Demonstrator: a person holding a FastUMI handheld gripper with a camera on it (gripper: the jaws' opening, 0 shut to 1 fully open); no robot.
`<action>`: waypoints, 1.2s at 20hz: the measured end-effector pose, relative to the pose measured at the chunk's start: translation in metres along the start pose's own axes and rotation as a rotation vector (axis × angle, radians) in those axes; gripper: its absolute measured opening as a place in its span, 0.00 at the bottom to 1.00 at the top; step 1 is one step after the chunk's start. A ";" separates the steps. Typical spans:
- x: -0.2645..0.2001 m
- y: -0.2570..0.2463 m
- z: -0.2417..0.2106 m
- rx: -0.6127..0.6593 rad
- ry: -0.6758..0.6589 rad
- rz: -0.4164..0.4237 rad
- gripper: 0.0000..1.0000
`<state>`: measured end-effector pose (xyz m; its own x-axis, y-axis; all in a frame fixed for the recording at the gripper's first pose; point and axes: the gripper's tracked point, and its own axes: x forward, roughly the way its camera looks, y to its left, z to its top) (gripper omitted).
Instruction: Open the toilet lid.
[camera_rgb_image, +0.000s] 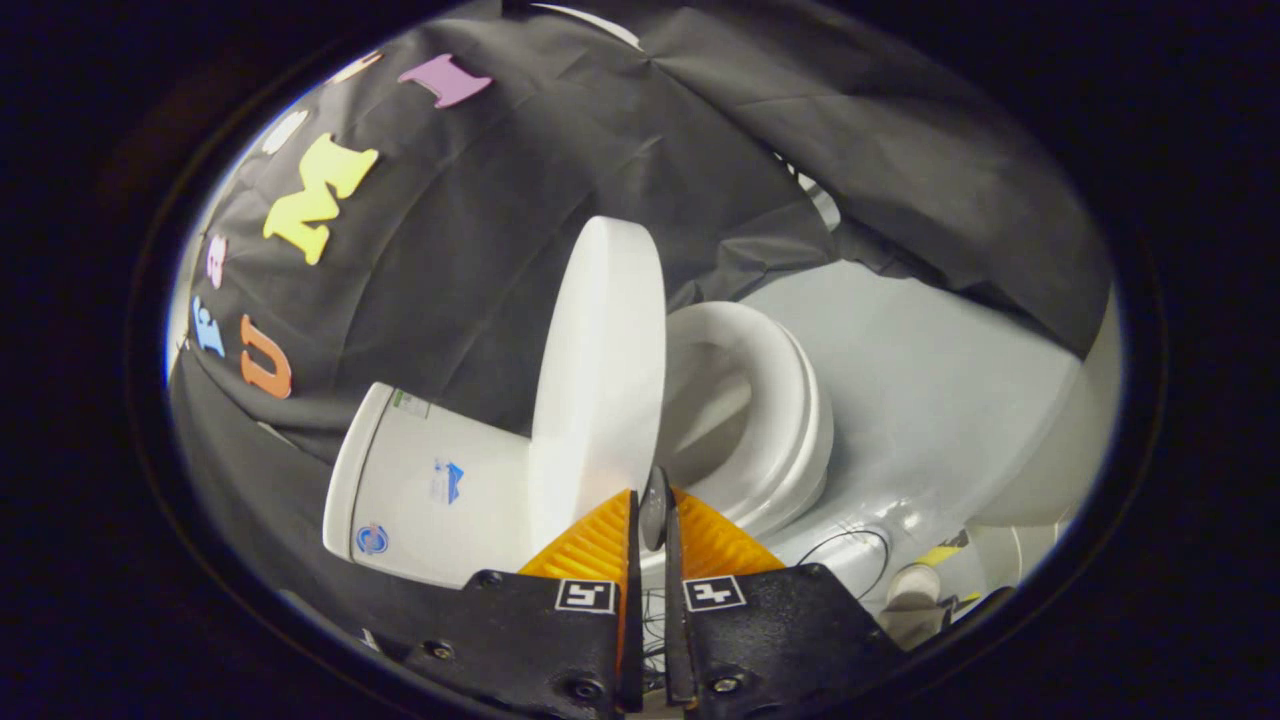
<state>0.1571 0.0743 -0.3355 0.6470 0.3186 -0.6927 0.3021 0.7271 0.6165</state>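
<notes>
**Claw closed on raised lid edge**

The gripper (652, 520) has its two fingers drawn nearly together, with only a thin slot between them. A narrow sliver of the toilet lid (600, 380) sits in that slot: the lid's lower edge enters between the fingertips and both fingers press against it, one on each face. The grip is at the rim of the lid only; the rest of the lid rises ahead of the claw and beyond it.

The lid stands lifted, close to upright, seen almost edge-on, its broad pale face turned to the left of the fingers. It is well clear of the seat (775, 420), which lies just ahead and to the right of the claw, a white ring with the bowl opening visible inside it.

The tank (430, 490) sits to the left of the fingers, behind the lid's hinge side, a white body bearing small stickers.

A pale floor (930, 380) extends beyond the seat to the right. A thin dark cable (850, 540) loops on it near the right finger. Small objects beside it are too unclear to identify.
</notes>
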 end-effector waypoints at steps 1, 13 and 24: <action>-0.002 0.005 0.001 -0.005 -0.002 0.001 0.12; -0.014 0.040 -0.002 -0.105 -0.019 -0.055 0.12; -0.021 0.069 -0.005 -0.178 -0.050 -0.100 0.12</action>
<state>0.1612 0.1207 -0.2799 0.6550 0.2120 -0.7253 0.2412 0.8510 0.4666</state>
